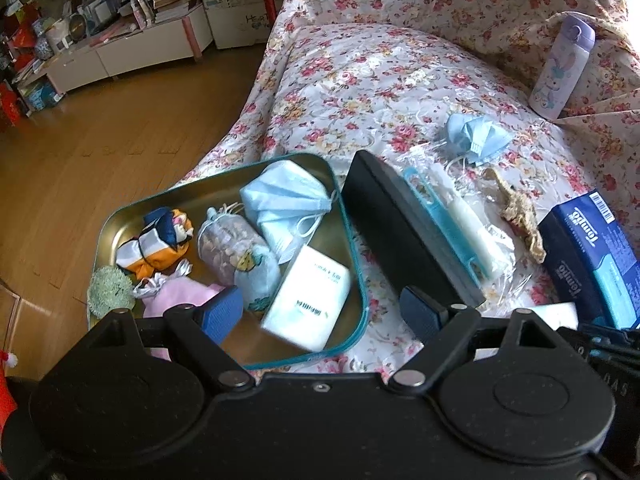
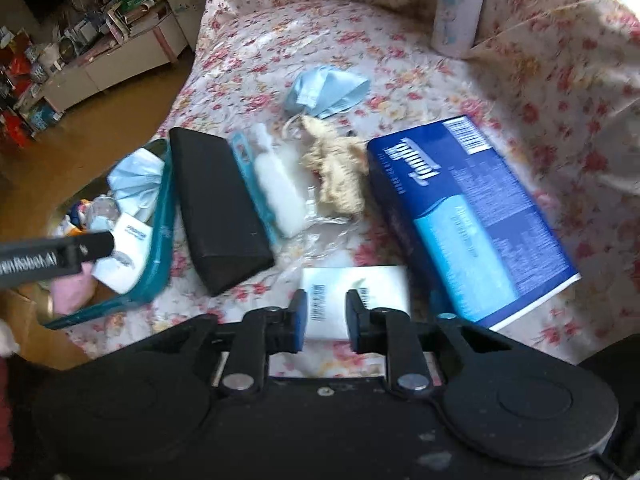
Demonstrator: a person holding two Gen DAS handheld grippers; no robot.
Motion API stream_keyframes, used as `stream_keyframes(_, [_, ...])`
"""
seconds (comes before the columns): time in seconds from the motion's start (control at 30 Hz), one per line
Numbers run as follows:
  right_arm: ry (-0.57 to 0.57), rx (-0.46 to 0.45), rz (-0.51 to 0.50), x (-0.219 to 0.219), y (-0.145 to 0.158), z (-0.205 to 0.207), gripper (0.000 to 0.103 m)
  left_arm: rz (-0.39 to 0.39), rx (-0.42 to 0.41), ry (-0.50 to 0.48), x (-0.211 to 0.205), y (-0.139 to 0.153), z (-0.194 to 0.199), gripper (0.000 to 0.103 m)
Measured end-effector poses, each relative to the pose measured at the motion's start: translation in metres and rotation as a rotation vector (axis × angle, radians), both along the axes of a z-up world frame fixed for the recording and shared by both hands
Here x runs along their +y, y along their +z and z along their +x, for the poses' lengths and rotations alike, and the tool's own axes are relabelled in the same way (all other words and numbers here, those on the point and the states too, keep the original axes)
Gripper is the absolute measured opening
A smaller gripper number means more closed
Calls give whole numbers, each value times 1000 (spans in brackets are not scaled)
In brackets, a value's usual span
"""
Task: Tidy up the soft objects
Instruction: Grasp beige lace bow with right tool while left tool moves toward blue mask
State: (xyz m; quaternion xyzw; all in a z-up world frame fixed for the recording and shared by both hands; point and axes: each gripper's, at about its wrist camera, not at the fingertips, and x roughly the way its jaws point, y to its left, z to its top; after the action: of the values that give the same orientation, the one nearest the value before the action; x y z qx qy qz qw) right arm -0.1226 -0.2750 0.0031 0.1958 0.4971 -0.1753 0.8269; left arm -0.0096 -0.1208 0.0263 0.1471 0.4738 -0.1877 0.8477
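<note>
A teal-rimmed metal tin [image 1: 352,240] on the floral bed holds a blue face mask [image 1: 280,196], a mesh pouch [image 1: 228,240], a blue plush [image 1: 256,276], a folded scarf [image 1: 160,240], pink cloth [image 1: 176,296], a green pom [image 1: 110,290] and a white tissue pack [image 1: 308,300]. My left gripper [image 1: 324,312] is open above the tin's near corner, empty. My right gripper [image 2: 326,312] is partly open just above another white tissue pack [image 2: 352,292], not gripping it. A second blue mask [image 2: 326,92], a beige plush [image 2: 340,172] and a bagged white roll [image 2: 276,188] lie on the bed.
A black case [image 1: 404,232] lies right of the tin, also in the right wrist view [image 2: 218,208]. A blue Tempo box [image 2: 472,212] sits at the right. A lilac bottle [image 1: 560,68] stands at the back. The bed's edge drops to wooden floor [image 1: 100,140] on the left.
</note>
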Motion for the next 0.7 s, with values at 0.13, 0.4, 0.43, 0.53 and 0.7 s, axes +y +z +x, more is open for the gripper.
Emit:
stream_keyframes(0.13, [-29,21,28,-9,-8,-4,44,-6,3,-14,-8,2,0,83])
stream_keyframes(0.4, [-26,-17,48,-15,-7,6,55,3,-18,-39,-24,9,5,83])
stream_keyframes(0.43, [-19,-47,35,-15,-3,8,55,1,-20,-39,-26,10,7,83])
stream_keyframes(0.53, [20,-109,-55,-15,7,23,55,-3,-28,-35,-30,15,12,83])
stream_keyframes(0.7, [146,-114,-132,-30,11,66,54,-4,-39,-25,-32,19,21,83])
